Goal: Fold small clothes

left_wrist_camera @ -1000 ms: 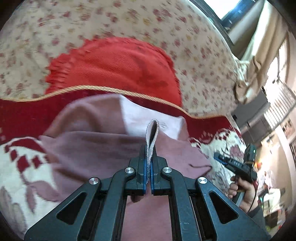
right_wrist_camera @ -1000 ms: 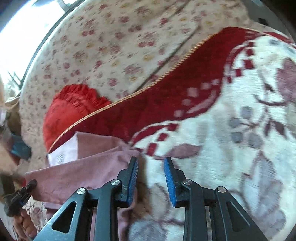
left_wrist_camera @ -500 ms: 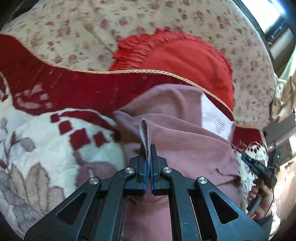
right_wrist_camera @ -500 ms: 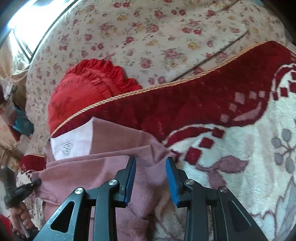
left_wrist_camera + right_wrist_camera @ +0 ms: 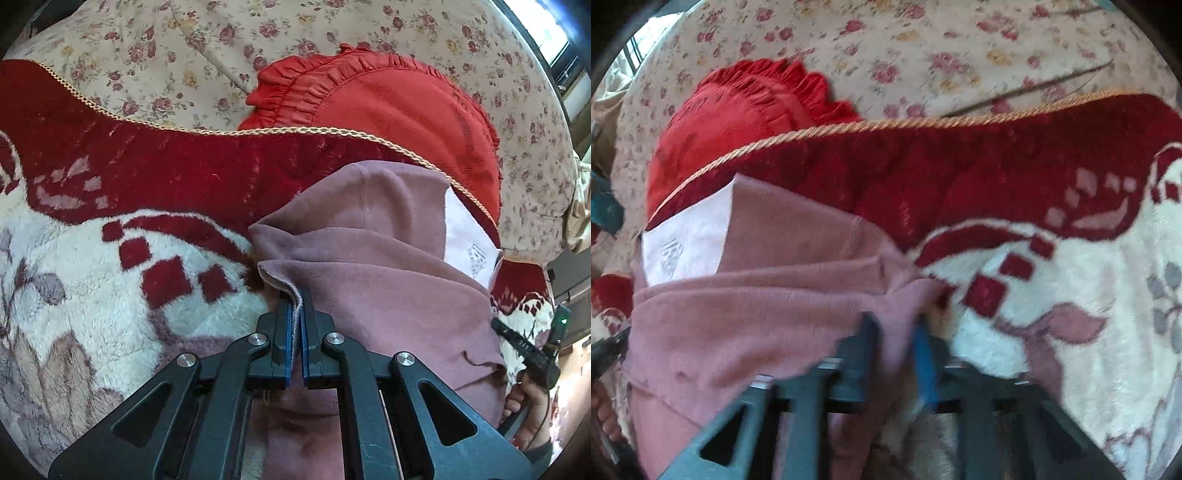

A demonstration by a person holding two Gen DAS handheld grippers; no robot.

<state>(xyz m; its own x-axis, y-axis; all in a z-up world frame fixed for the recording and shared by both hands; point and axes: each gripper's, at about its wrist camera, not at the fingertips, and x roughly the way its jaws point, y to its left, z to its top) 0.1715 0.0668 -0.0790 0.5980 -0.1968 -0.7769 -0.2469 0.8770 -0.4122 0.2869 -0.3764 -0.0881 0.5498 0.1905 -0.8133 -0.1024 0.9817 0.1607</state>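
Left wrist view: the left gripper is pinching a hem of the mauve garment between closed jaws. The garment is lying bunched on the red-and-white plush blanket, its white printed panel facing the red ruffled cushion.

Right wrist view, blurred: the right gripper is straddling the garment's near corner with jaws parted, fabric lying between them. The cushion is leaning against the floral upholstery.
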